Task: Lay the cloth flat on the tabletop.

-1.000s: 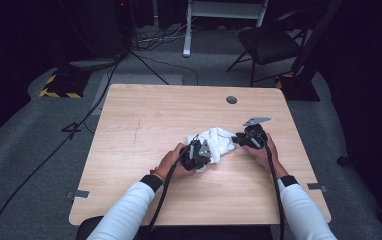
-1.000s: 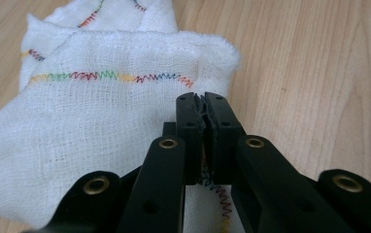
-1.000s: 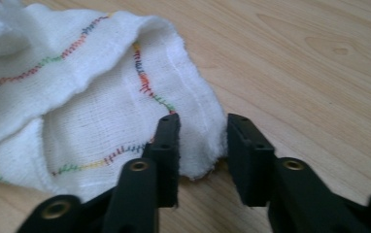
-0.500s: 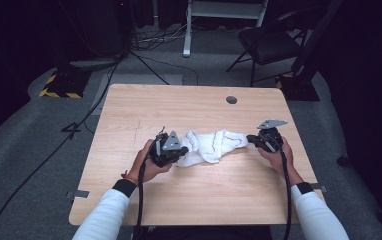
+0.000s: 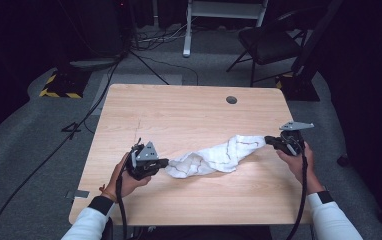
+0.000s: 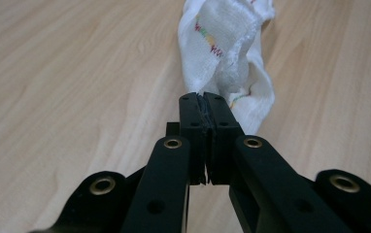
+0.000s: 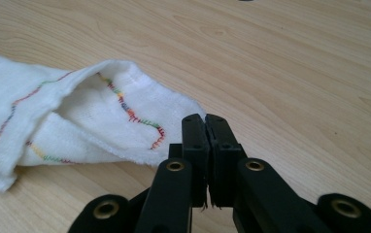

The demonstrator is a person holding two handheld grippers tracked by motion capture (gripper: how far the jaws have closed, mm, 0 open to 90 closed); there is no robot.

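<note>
The tabletop (image 5: pixel 189 115) is pale wood, with a small round dark cap (image 5: pixel 231 100) set near its far edge. Beyond it, on the grey floor, stands a dark chair (image 5: pixel 266 42), and a black-and-yellow striped block (image 5: pixel 59 87) lies off to the far left.

Across the near half of the tabletop lies my white cloth (image 5: pixel 216 157), drawn out into a long, loosely twisted band that runs from left to right. Its hems are stitched in coloured thread, red, green and yellow, which shows clearly in both gripper views. The middle of the band rests on the wood.

My left gripper (image 5: pixel 164 163) is at the left end of the cloth. In the left gripper view its jaws are pressed together with a thin pinch of white fabric caught between the tips, so it is clamped on that end.

My right gripper (image 5: pixel 270 142) is at the right end, near the tabletop's right edge. Its jaws have just been closing, and in the right gripper view they now stand together, with the stitched corner of the cloth running in under the tips and a few threads showing between them.
</note>
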